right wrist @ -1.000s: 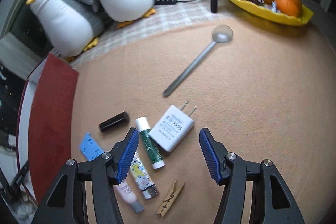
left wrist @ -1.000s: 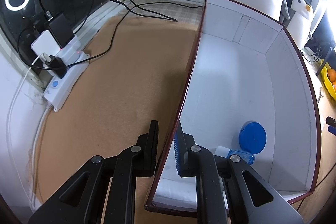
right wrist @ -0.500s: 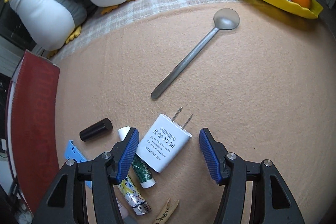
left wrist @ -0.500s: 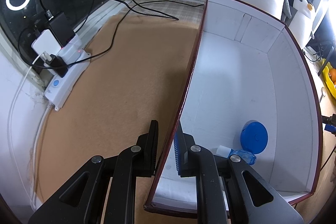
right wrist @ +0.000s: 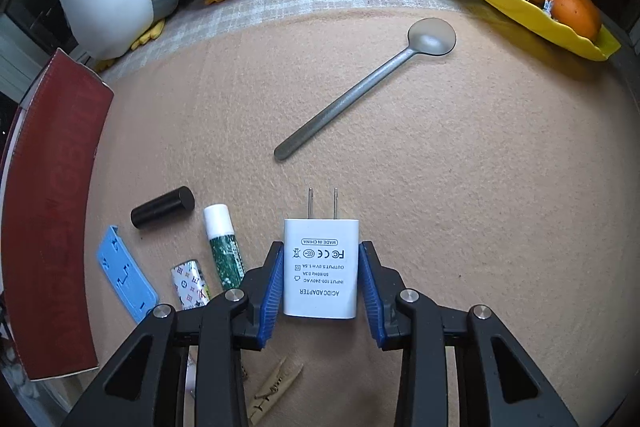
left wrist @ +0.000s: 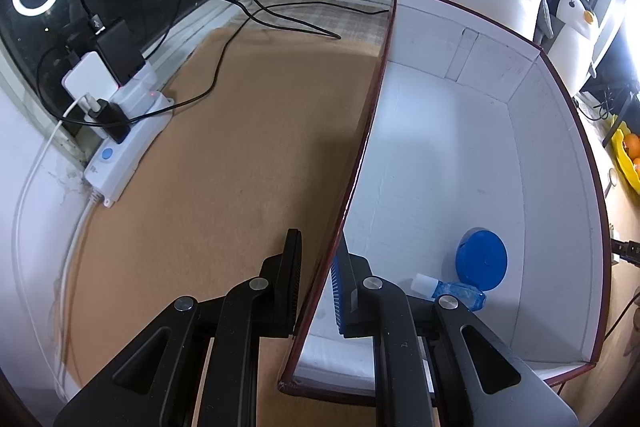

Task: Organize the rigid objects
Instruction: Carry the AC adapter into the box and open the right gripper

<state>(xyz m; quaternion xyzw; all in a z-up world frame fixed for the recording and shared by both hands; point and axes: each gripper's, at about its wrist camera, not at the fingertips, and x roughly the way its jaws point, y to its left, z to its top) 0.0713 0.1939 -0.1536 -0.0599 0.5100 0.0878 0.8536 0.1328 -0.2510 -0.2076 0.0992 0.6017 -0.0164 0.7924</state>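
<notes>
So the white AC/DC adapter (right wrist: 320,269) is lying flat on the tan felt mat (right wrist: 460,187), prongs pointing to 12 o'clock, right between the blue pads of our right gripper (right wrist: 320,283). The jaws are closing; the pads look to be just at its sides, though we can't tell if they're pressing.

At about 9 o'clock from the adapter sit a green glue stick (right wrist: 224,247), a patterned lighter (right wrist: 192,283), a black cylinder (right wrist: 162,207) and a blue plastic piece (right wrist: 126,273). A wooden clothespin (right wrist: 276,385) lies at 7 o'clock, a grey spoon (right wrist: 368,83) at 1 o'clock.

Our left gripper (left wrist: 316,283) is clamped tight on the left wall of the white-lined box (left wrist: 460,147). Inside, at 4 o'clock, are a blue round tape measure (left wrist: 482,259) and a small clear bottle (left wrist: 452,291).
</notes>
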